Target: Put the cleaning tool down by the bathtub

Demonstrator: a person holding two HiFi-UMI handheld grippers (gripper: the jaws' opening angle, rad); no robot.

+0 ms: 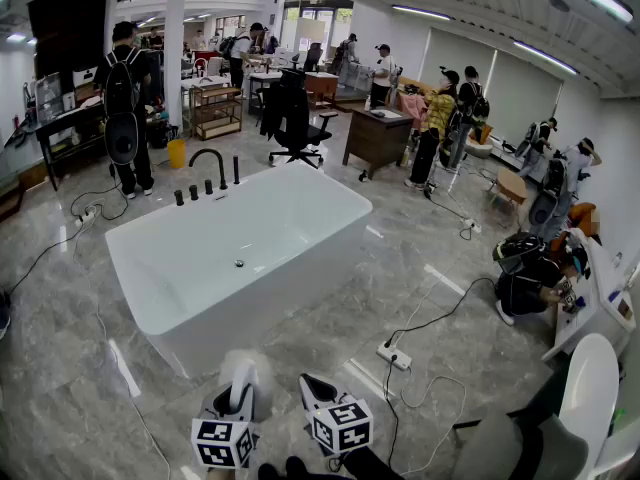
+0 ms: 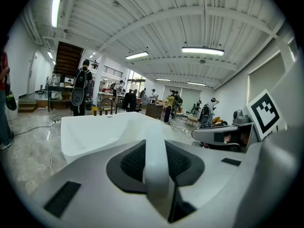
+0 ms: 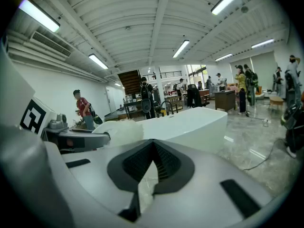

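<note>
Bathtub (image 1: 320,278) stands in the middle of the marble floor (image 1: 450,308), white and empty, with its near corner directly ahead of both grippers. Left gripper (image 1: 240,396) is low and just short of that corner, jaws clamped on the white handle of the cleaning tool (image 2: 156,167). The tool's fluffy head projects forward toward the tub wall and appears to be clear of the floor. Right gripper (image 1: 316,393) sits beside it, jaws drawn together. A pale patch shows in the gap beneath their tips; whether it is something held or only floor seen through cannot be told. Power strip (image 1: 395,356) and its cable lie on the floor to the right of the near corner.

Assessment: set-down not yet done. Recommended: lower the left gripper until head and handle both rest on the floor alongside the tub's near edge, and only then part the jaws. Releasing from height risks a bounce or roll. Stay left of the power strip and hold the right gripper clear.
</note>
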